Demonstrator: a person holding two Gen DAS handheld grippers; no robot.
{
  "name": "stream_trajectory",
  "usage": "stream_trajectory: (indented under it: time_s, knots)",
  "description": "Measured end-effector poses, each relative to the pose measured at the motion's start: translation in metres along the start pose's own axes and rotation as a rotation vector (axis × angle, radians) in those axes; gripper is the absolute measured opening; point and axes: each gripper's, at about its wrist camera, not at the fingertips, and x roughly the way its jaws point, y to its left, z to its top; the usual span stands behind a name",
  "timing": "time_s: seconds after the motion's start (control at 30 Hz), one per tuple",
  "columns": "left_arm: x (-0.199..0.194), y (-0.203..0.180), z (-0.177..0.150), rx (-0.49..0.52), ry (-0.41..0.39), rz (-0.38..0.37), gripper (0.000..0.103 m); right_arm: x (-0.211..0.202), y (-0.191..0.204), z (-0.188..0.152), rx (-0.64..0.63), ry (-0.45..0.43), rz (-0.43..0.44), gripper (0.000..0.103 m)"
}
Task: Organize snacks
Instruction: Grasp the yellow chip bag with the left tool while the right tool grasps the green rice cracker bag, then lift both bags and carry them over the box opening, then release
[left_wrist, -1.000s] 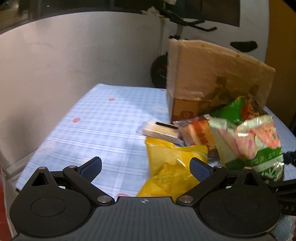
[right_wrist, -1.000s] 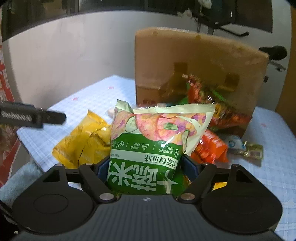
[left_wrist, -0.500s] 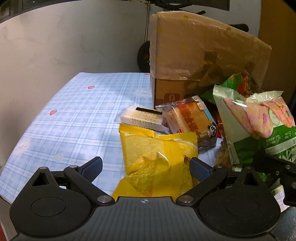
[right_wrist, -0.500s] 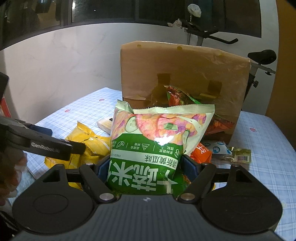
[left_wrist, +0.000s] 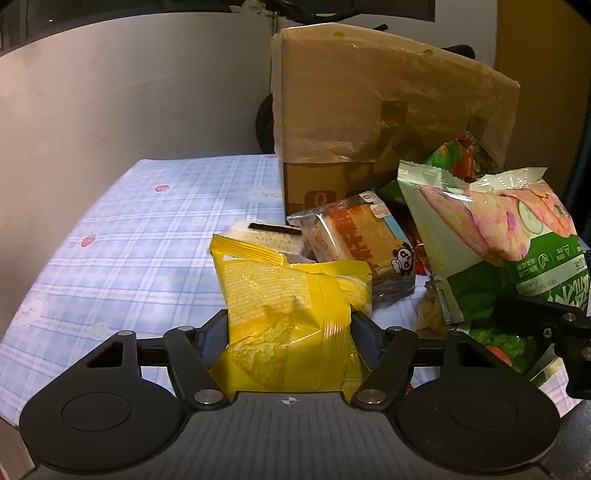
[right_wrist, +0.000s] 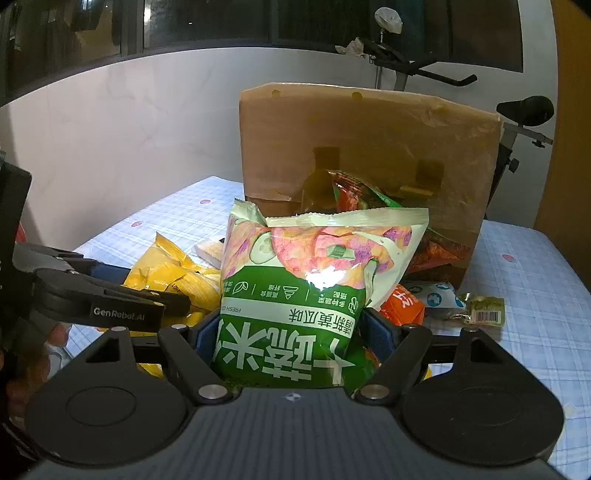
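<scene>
With each hand-held gripper clamped low on a puffy packet, left (left_wrist: 289, 334) on yellow bag (left_wrist: 291, 295), right (right_wrist: 291, 345) on green bag (right_wrist: 317, 280), likely slippage or crushed chips.

The green bag (right_wrist: 317, 295) carries large white Chinese characters that stand upside down in the right wrist view; below them, also inverted, a smaller line reads 清新黄瓜味, and a tiny line begins "FRESH". The side of the left gripper (right_wrist: 125, 314) has the brand "GenRobot.AI" in light letters. The small olive packet (right_wrist: 484, 312) on the tablecloth shows a barcode, but its digits are too small to read. The cardboard box (left_wrist: 321, 195) has a print like "0" or "8" low on its front. The text on the yellow bag (left_wrist: 288, 295) is too fine to read.
</scene>
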Motion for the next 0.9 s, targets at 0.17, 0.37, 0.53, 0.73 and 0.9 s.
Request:
stream_trajectory:
  time_s: [0.17,0.37,0.53,0.73,0.9]
  knots:
    - [-0.009,0.007,0.004,-0.035,-0.018,0.008,0.072,-0.003,-0.001,0.001,0.008,-0.015,-0.005,0.08]
    - [-0.022,0.009,0.012,-0.046,-0.049,-0.001,0.072,-0.007,-0.003,0.004,0.024,-0.026,-0.012,0.08]
    - [-0.032,0.009,0.021,-0.056,-0.087,-0.005,0.072,-0.013,-0.006,0.011,0.028,-0.045,-0.019,0.079]
    - [-0.045,0.016,0.034,-0.068,-0.127,0.006,0.072,-0.024,-0.01,0.019,0.034,-0.083,-0.034,0.079]
    - [-0.058,0.031,0.051,-0.086,-0.173,0.039,0.072,-0.033,-0.017,0.03,0.043,-0.125,-0.049,0.079]
